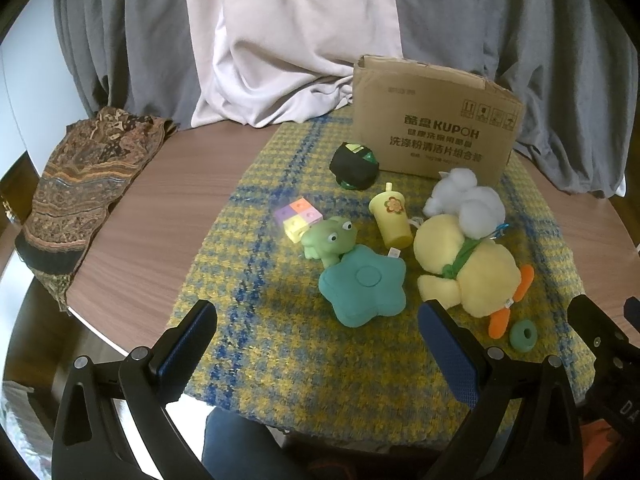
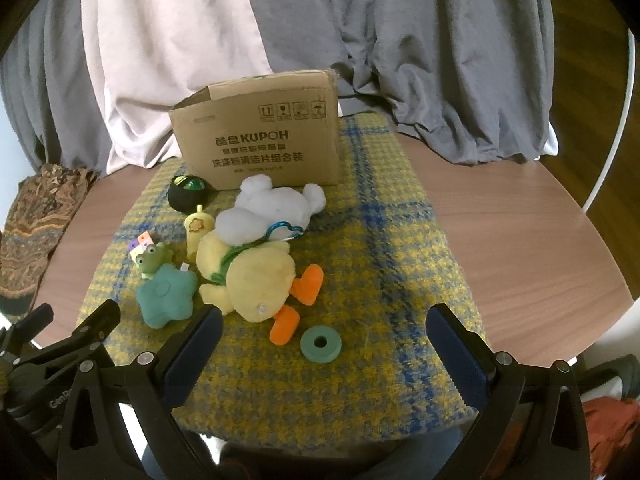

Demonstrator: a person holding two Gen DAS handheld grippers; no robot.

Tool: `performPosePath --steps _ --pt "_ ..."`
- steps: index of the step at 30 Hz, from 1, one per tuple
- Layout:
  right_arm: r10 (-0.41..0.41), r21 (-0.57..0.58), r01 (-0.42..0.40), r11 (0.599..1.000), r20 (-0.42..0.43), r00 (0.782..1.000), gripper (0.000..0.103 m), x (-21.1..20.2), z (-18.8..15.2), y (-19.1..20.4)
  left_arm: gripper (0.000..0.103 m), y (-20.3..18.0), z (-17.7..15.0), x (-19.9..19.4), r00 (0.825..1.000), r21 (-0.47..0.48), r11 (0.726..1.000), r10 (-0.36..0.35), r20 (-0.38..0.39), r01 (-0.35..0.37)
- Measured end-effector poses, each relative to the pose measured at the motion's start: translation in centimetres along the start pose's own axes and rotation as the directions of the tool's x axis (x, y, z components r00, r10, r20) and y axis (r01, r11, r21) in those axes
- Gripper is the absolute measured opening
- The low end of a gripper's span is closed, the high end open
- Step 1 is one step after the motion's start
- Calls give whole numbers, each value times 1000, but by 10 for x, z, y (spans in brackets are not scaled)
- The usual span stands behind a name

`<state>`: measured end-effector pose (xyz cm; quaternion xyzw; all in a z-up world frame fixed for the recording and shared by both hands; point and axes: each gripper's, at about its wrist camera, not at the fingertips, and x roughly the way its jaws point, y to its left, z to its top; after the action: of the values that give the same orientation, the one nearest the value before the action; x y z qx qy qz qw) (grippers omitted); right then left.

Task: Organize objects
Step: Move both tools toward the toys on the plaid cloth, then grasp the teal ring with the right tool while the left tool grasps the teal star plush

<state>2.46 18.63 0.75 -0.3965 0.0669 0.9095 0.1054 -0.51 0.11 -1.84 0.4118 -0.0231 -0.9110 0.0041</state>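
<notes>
Left gripper (image 1: 318, 328) and right gripper (image 2: 322, 330) hover, jaws spread wide.

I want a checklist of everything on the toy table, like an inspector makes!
Surface: round wooden table with a yellow-and-blue woven mat laid over it.
Job's things: cardboard box at the back, top open. In front: yellow duck plush, white plush leaning on it, teal star cushion, green frog, yellow toy cup, colored cube, black toy, teal ring.
Clutter: patterned cloth draped over the left edge.
Grippers: left gripper and right gripper open, holding nothing.
Cables: nothing seen.
Surroundings: grey and pale curtains behind.
</notes>
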Motion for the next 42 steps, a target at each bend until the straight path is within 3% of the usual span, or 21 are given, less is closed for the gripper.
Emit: performPosePath --steps 23,37,40,42 --pt "-37 34 36 999 21 999 102 26 -6 -9 103 -11 -4 35 999 27 1000 4 32 -5" --pt "-35 -25 33 999 -83 996 102 66 -23 -8 103 -32 -7 77 1000 79 997 -11 -18 12" --pt "-30 -22 28 999 -111 993 90 75 -24 -9 103 -32 -6 85 1000 71 997 -2 -28 4" --pt "-24 -21 21 1000 -138 990 73 81 -27 -9 103 -33 -6 89 999 70 998 -5 -40 8"
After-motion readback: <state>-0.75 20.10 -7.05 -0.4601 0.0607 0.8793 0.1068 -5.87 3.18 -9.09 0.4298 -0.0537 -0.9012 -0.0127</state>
